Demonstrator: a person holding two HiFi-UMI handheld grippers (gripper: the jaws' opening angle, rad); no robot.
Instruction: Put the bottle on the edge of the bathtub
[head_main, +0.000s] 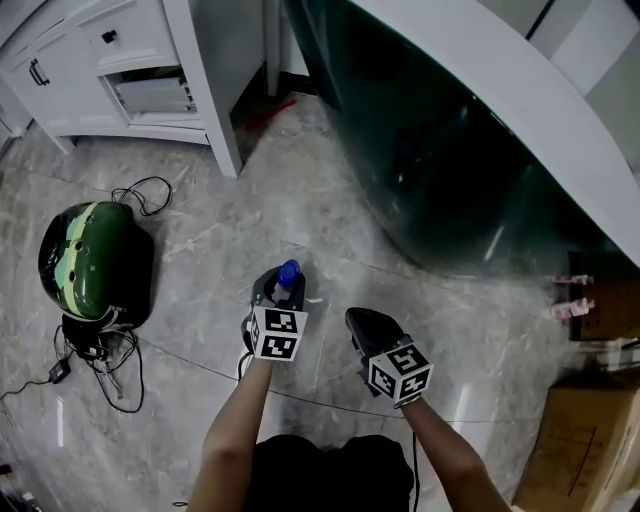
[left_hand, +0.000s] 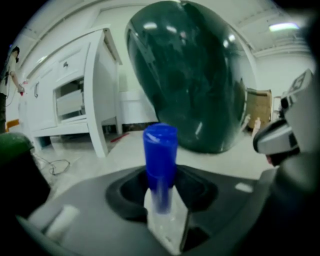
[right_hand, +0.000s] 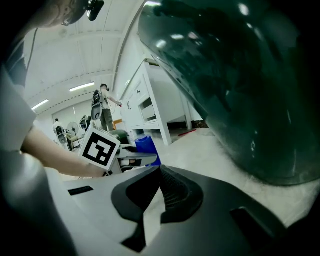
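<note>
A small clear bottle with a blue cap (head_main: 289, 271) stands upright between the jaws of my left gripper (head_main: 278, 288), held above the marble floor. The left gripper view shows the bottle (left_hand: 160, 150) up close, with the left gripper (left_hand: 162, 205) shut on its clear body. To its right my right gripper (head_main: 368, 325) is shut with nothing in it; its jaws (right_hand: 160, 200) meet on their ribbed pads. The dark green bathtub (head_main: 450, 170) with a white rim (head_main: 520, 90) rises ahead and to the right. From the right gripper view the blue cap (right_hand: 146, 145) shows at the left.
A white cabinet (head_main: 120, 70) stands at the back left. On the floor at the left lie a green helmet-like object (head_main: 95, 262) and black cables (head_main: 100, 360). A cardboard box (head_main: 580, 440) and small pink bottles (head_main: 570, 300) sit at the right.
</note>
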